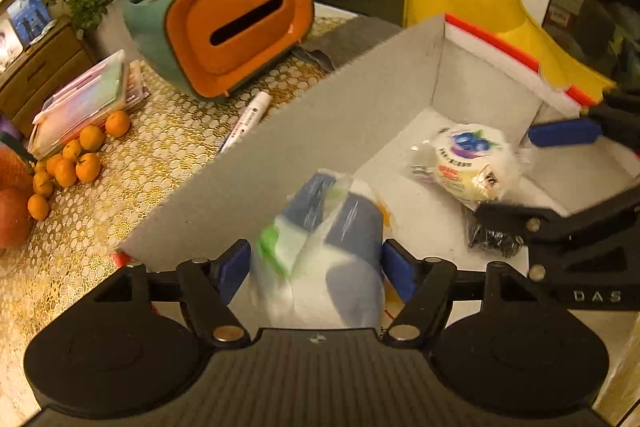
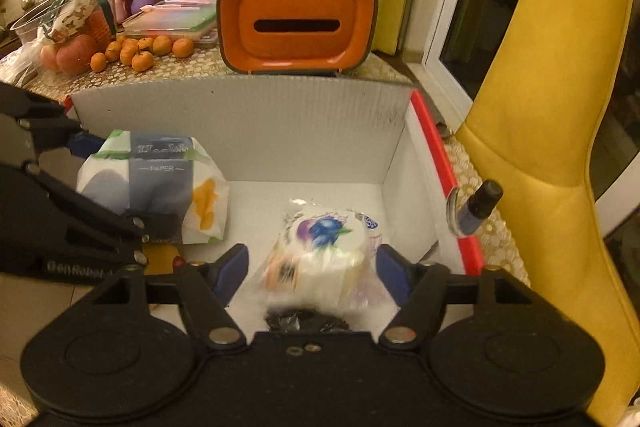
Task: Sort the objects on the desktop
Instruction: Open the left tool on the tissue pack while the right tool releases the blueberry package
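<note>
Looking down both wrist views, we see a grey corrugated box with a red rim (image 2: 432, 143) filling the middle of each frame. Our left gripper (image 1: 316, 269) stands spread around a blue-and-white wrapped paper tissue pack (image 1: 320, 259) at lower centre, pads just beside it. Our right gripper (image 2: 312, 273) is likewise spread around a plastic-wrapped round tub with a blueberry lid (image 2: 324, 255). An orange-faced green tissue holder (image 2: 298, 23) sits beyond the box.
</note>
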The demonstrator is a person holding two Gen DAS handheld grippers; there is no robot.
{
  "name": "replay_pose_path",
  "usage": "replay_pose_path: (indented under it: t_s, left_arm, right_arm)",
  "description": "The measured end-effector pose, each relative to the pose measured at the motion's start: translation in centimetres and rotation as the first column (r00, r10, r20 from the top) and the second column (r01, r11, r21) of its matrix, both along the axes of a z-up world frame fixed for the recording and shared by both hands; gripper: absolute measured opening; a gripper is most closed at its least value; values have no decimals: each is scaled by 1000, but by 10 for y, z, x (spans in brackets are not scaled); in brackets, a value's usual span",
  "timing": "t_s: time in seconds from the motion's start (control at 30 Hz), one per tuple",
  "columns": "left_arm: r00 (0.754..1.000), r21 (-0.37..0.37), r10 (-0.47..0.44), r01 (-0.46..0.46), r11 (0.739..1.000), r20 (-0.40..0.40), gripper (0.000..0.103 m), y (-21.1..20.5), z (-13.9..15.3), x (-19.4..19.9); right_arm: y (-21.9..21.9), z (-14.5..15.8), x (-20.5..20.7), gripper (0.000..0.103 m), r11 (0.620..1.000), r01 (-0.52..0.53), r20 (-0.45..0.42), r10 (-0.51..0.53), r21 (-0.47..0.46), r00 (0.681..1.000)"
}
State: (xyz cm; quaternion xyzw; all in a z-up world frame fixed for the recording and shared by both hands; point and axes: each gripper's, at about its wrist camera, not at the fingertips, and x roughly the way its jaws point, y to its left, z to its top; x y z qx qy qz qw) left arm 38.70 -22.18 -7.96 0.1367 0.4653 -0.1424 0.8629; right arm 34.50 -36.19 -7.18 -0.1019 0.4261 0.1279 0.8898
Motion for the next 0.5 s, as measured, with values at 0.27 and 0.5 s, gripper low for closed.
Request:
replay_pose_path:
  t_s: [0.27, 0.5]
  left_arm:
    - [1000, -66, 14, -13, 998, 15, 71, 15, 20, -19]
    - [999, -104, 10, -6, 995, 35, 71, 25, 40, -49]
  right_arm:
    - [-4, 11, -16, 72, 1000, -1, 10, 1, 24, 1000]
    - [-1, 28, -38, 73, 998, -18, 19, 17, 57, 1000]
